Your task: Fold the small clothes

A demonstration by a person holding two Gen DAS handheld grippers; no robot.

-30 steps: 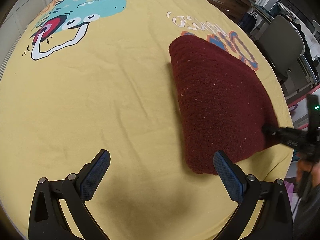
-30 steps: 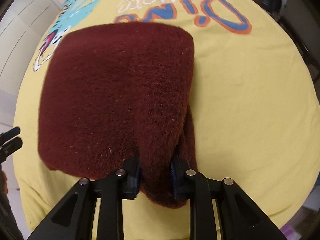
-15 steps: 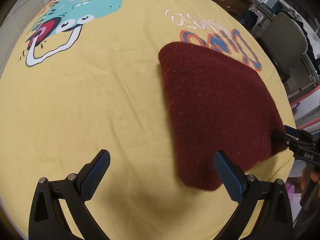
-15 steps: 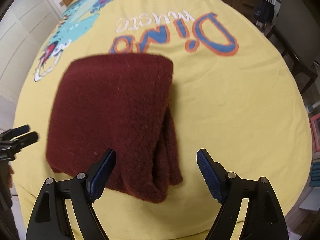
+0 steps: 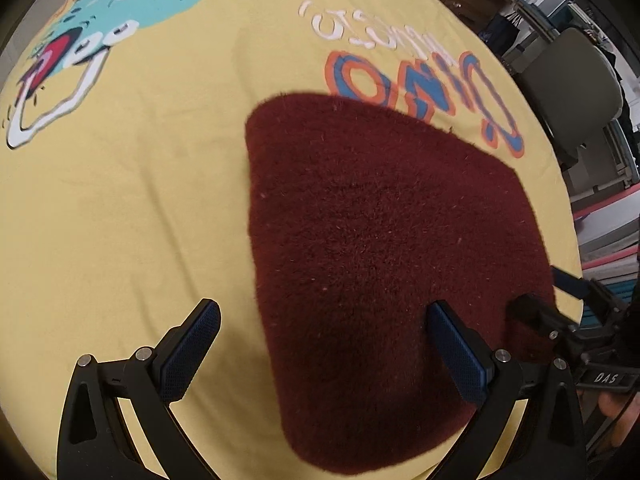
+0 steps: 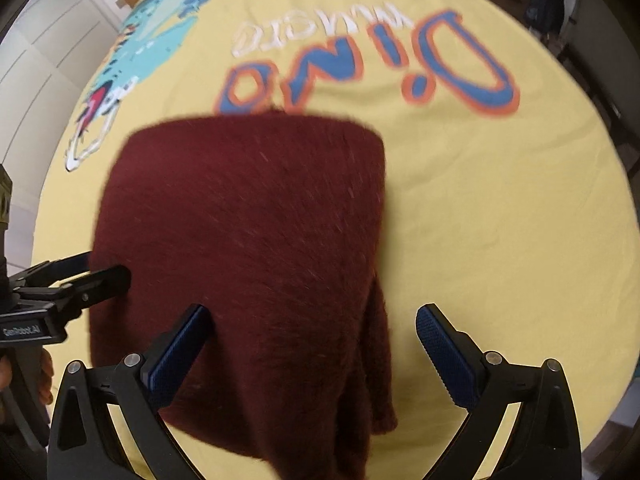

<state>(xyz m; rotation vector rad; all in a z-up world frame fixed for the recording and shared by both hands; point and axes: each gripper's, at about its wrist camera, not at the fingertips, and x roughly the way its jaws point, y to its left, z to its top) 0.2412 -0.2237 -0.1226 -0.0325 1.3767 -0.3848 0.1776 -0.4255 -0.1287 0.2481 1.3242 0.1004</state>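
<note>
A folded dark red fuzzy garment (image 5: pixel 384 248) lies on the yellow printed cloth (image 5: pixel 120 220); it also shows in the right wrist view (image 6: pixel 256 248). My left gripper (image 5: pixel 326 344) is open, its jaws straddling the garment's near left edge. My right gripper (image 6: pixel 314 344) is open and holds nothing, its jaws over the garment's near right part. The right gripper also shows in the left wrist view (image 5: pixel 560 312), and the left gripper shows in the right wrist view (image 6: pixel 80 280) at the garment's left edge.
The yellow cloth (image 6: pixel 500 220) covers a table and carries a teal dinosaur print (image 5: pixel 100 28) and blue "Dino" lettering (image 6: pixel 380 64). A grey chair (image 5: pixel 576 84) and boxes stand beyond the table's far right side. White cabinets (image 6: pixel 40 72) stand at left.
My right gripper has let go of the garment's edge and opened. My left gripper has moved right and closer, so the garment now lies between its jaws. The garment lies flat.
</note>
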